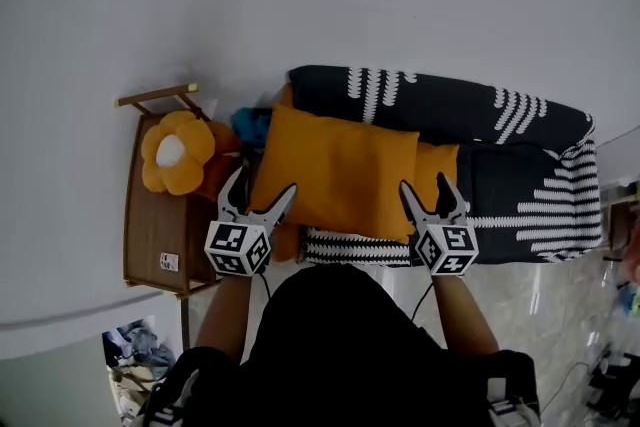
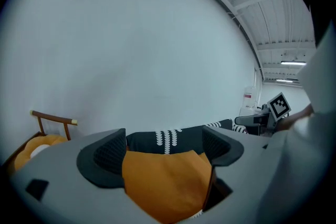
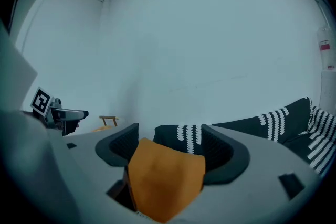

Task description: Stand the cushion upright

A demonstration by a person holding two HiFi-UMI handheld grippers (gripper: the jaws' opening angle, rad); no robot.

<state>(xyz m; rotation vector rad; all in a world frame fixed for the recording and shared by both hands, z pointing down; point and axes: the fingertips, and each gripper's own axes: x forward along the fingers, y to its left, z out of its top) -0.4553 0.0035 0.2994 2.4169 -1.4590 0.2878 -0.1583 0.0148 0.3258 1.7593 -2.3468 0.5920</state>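
An orange cushion (image 1: pixel 335 170) lies flat on the seat of a black sofa with white patterns (image 1: pixel 480 115). My left gripper (image 1: pixel 262 190) is at the cushion's near left corner and my right gripper (image 1: pixel 425 187) is at its near right corner. In the left gripper view the jaws of the left gripper (image 2: pixel 167 149) stand wide apart, and the cushion (image 2: pixel 168 181) shows between them, unsqueezed. The right gripper view shows the same: the right gripper (image 3: pixel 169 145) is open around a corner of the cushion (image 3: pixel 165 176). I cannot tell whether the pads touch the fabric.
A wooden chair (image 1: pixel 150 235) stands left of the sofa with a flower-shaped orange cushion (image 1: pixel 177 152) on it. Another orange cushion (image 1: pixel 440 163) pokes out from under the first one. A blue object (image 1: pixel 250 123) lies at the sofa's left end. Clutter (image 1: pixel 135 355) lies on the floor.
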